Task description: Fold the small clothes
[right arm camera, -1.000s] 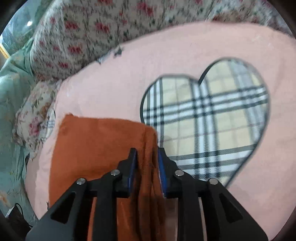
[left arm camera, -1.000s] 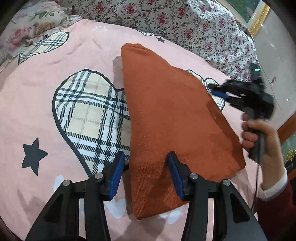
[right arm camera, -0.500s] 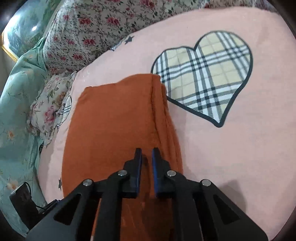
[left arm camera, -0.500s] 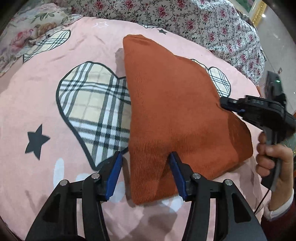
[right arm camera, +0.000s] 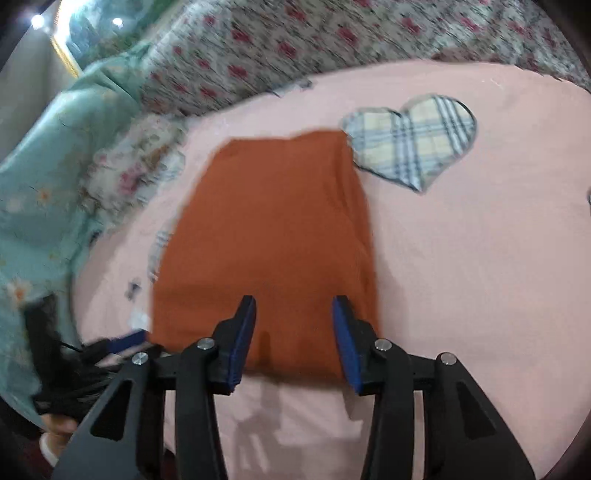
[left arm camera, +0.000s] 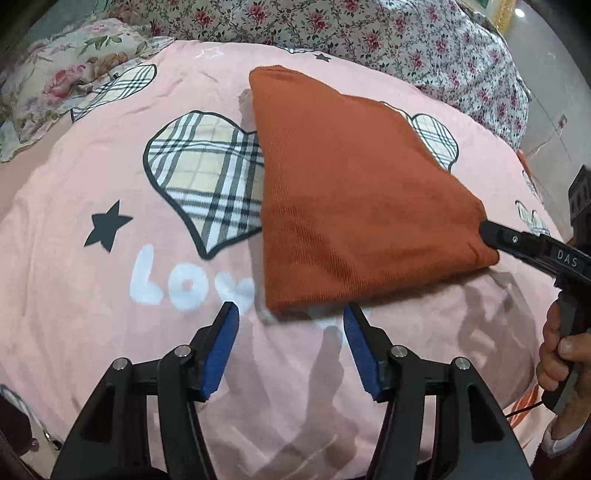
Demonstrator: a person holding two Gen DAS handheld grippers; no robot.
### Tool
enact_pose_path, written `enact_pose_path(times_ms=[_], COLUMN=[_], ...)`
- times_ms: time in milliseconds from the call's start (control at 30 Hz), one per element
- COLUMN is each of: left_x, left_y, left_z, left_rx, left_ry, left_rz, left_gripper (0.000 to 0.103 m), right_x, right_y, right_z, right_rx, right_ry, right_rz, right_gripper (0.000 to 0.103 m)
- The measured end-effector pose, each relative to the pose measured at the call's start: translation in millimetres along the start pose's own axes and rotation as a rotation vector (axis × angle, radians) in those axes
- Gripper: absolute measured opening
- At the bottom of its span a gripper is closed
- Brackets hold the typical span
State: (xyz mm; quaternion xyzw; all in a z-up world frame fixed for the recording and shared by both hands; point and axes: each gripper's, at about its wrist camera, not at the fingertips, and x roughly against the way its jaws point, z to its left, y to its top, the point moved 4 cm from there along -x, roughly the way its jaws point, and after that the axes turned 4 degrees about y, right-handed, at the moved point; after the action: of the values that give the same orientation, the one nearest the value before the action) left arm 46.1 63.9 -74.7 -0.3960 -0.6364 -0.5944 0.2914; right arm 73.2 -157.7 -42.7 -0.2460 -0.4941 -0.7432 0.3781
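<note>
A folded rust-orange knit garment [left arm camera: 354, 206] lies flat on the pink bedspread [left arm camera: 92, 302]; the right wrist view shows it as an orange slab [right arm camera: 273, 236]. My left gripper [left arm camera: 291, 314] hovers just short of its near corner, its jaws opening, with nothing between the blue pads. My right gripper [right arm camera: 293, 306] stands over the garment's near edge, jaws opening, the pads apart and off the cloth. Seen from the left wrist view, the right gripper's black fingers [left arm camera: 517, 243] touch the garment's right corner, held by a hand [left arm camera: 565, 354].
The bedspread carries plaid hearts [left arm camera: 207, 177], a black star [left arm camera: 107, 225] and white lettering [left arm camera: 184, 284]. A floral quilt [left arm camera: 369, 33] lies along the far side. A floral pillow [left arm camera: 59, 81] and teal bedding [right arm camera: 48, 177] lie to the left.
Both grippers have drawn back off the garment toward its near edges. The right gripper, earlier pinched on the cloth fold, has let go and opened. The garment now lies flat.
</note>
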Motion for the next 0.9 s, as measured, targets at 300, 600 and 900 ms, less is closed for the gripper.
enact_pose_path(times_ms=[300, 600, 900], left_x=[25, 39, 34], left_y=[-6, -18, -27], left_z=[1, 3, 1], left_rx=[-0.026, -0.057, -0.106], left_ry=[0.078, 0.140, 0.214], left_rz=[-0.051, -0.046, -0.036], left_gripper=[0.075, 0.082, 0.086], right_x=[43, 59, 51], right_y=[-25, -52, -74], right_z=[1, 25, 45], right_rx=[0.012, 0.138, 0.245], right_ry=[0.014, -0.037, -0.095], right_rz=[-0.076, -0.076, -0.035], right_gripper=[0.044, 0.068, 0.087])
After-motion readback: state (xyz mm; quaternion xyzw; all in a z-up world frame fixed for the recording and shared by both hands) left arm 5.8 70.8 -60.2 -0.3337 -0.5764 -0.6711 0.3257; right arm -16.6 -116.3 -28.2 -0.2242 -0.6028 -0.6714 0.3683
